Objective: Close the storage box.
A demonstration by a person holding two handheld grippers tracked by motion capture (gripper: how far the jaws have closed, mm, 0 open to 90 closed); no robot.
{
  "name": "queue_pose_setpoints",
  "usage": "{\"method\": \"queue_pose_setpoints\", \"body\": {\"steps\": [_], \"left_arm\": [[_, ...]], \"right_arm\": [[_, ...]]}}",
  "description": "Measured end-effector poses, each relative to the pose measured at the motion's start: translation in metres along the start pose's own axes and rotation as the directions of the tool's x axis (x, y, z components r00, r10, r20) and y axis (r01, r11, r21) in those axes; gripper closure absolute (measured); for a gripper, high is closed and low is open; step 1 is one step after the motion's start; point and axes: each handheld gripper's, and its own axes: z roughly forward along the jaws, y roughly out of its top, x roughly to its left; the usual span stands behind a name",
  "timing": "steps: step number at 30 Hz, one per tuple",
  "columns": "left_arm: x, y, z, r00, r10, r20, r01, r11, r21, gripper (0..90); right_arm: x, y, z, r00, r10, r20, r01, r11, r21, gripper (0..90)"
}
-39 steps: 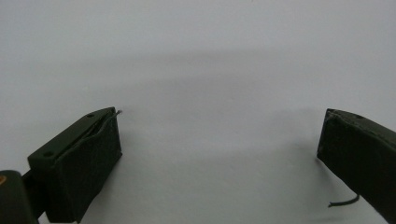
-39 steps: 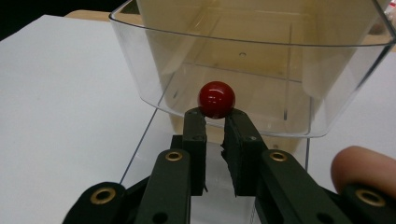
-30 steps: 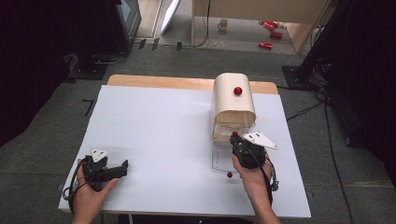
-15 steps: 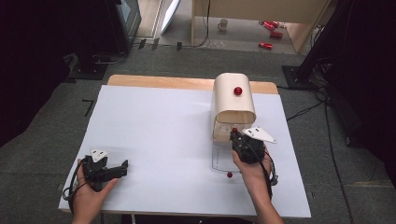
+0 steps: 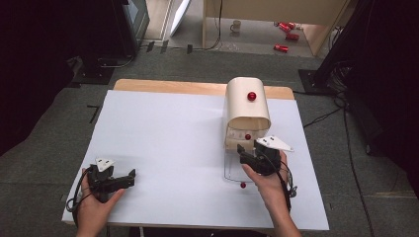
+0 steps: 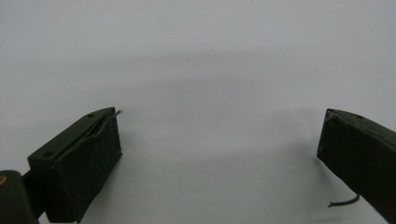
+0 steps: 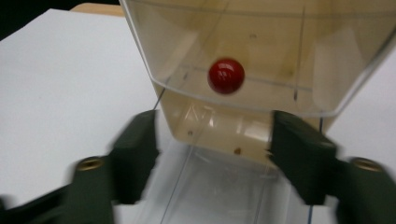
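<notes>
A cream arched box (image 5: 247,106) stands at the table's back right, with a red knob (image 5: 252,96) on its top. A second red knob (image 5: 248,137) shows at its front opening, on a clear cover (image 7: 261,56) with the red knob (image 7: 226,75) at its middle. A clear flap (image 5: 231,170) lies flat on the table before the box, a small red knob (image 5: 242,185) at its near edge. My right gripper (image 5: 248,154) is open just in front of the box, its jaws either side of the box's lower front (image 7: 212,144). My left gripper (image 5: 123,178) rests open at the front left, holding nothing (image 6: 219,140).
The white-covered table (image 5: 168,133) has a bare wooden strip (image 5: 163,86) along its far edge. Beyond it on the floor are cables, a cup (image 5: 236,25) and red cans (image 5: 282,48). Dark stands flank the table on both sides.
My right gripper has moved a little forward towards the front of the box. The left gripper and its hand have stayed still.
</notes>
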Motion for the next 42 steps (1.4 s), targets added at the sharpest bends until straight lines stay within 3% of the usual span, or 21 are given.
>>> {"method": "queue_pose_setpoints", "body": {"steps": [2, 8, 20, 29, 37, 41, 42], "left_arm": [[0.0, 0.0, 0.0, 1.0, -0.001, 0.0, 0.001, 1.0, 0.0, 0.0], [0.0, 0.0, 0.0, 1.0, 0.002, -0.002, -0.002, 1.0, 0.001, 0.0], [0.0, 0.0, 0.0, 1.0, 0.002, -0.003, -0.002, 1.0, 0.001, 0.0], [-0.001, 0.0, 0.0, 1.0, 0.003, -0.004, -0.003, 1.0, 0.002, 0.0], [-0.001, 0.0, 0.0, 1.0, 0.003, -0.004, -0.003, 1.0, 0.002, 0.0], [0.0, 0.0, 0.0, 1.0, 0.003, -0.003, -0.003, 1.0, 0.001, 0.0], [-0.001, 0.0, 0.0, 1.0, 0.003, -0.004, -0.003, 1.0, 0.002, 0.0]], "right_arm": [[-0.005, -0.005, -0.006, 0.9999, 0.01, -0.007, -0.01, 1.0, 0.015, 13.4], [-0.016, -0.017, -0.022, 0.9998, 0.021, -0.004, -0.021, 1.0, -0.005, 11.7], [-0.037, -0.054, -0.044, 0.9975, 0.056, 0.044, -0.057, 0.998, 0.019, 10.6], [-0.031, -0.074, -0.054, 0.9967, 0.073, 0.034, -0.074, 0.997, 0.033, 10.6], [-0.016, -0.089, -0.058, 0.9977, 0.067, 0.013, -0.068, 0.996, 0.052, 10.7], [-0.01, -0.093, -0.058, 0.9963, 0.072, 0.048, -0.074, 0.996, 0.043, 13.3], [-0.008, -0.097, -0.058, 0.9944, 0.075, 0.074, -0.076, 0.997, 0.017, 17.0]]}}
